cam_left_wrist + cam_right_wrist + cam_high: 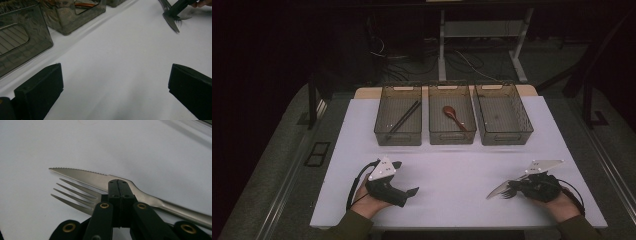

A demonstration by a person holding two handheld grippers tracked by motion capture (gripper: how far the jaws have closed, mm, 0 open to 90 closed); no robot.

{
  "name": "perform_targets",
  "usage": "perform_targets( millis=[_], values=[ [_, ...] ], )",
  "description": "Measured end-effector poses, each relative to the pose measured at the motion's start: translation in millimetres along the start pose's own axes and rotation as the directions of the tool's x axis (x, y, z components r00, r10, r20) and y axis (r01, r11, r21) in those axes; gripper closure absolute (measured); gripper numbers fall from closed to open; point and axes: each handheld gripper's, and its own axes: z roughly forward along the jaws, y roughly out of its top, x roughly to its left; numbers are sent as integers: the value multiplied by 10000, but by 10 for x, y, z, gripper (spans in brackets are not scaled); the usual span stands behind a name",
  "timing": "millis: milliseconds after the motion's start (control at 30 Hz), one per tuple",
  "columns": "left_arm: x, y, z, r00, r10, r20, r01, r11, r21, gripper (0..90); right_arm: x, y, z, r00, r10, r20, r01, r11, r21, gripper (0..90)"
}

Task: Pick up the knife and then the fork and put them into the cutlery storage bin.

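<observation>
High view: a white table (pixel 452 170) carried three smoky translucent bins in a row at its far side. The left bin (pixel 398 116) held dark chopsticks (pixel 404 118), the middle bin (pixel 451 116) a reddish-brown spoon (pixel 454 117), and the right bin (pixel 503 116) held nothing discernible. At the near left, the left gripper (pixel 408 192) rested low over bare table with nothing between its jaws. At the near right, the right gripper (pixel 511 191) sat at a knife (pixel 498 190) and a fork (pixel 510 192), both lying on the table well apart from the bins.

Left gripper view: the two black jaws stood wide apart, bare white surface between them. Two of the bins showed at upper left. At upper right, the right gripper (pixel 172 13) was seen at the knife (pixel 172 23) and fork (pixel 184 18).

Right gripper view: the jaws were pressed fully together, no gap visible between them. The knife (pixel 90 177), serrated edge up, lay just behind the jaw tips; the fork (pixel 75 196) lay beside it, its tines pointing left. Whether the closed jaws pinched either utensil could not be told.
</observation>
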Motion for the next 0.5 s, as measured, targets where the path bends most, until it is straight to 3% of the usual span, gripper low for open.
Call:
perform_targets(
  millis=[500],
  values=[
    [-5,2,9,10000,-33,-13,33,10000,-41,0,-26,90,108,9994,-165,298,169,9998,-124,900]
  ],
)
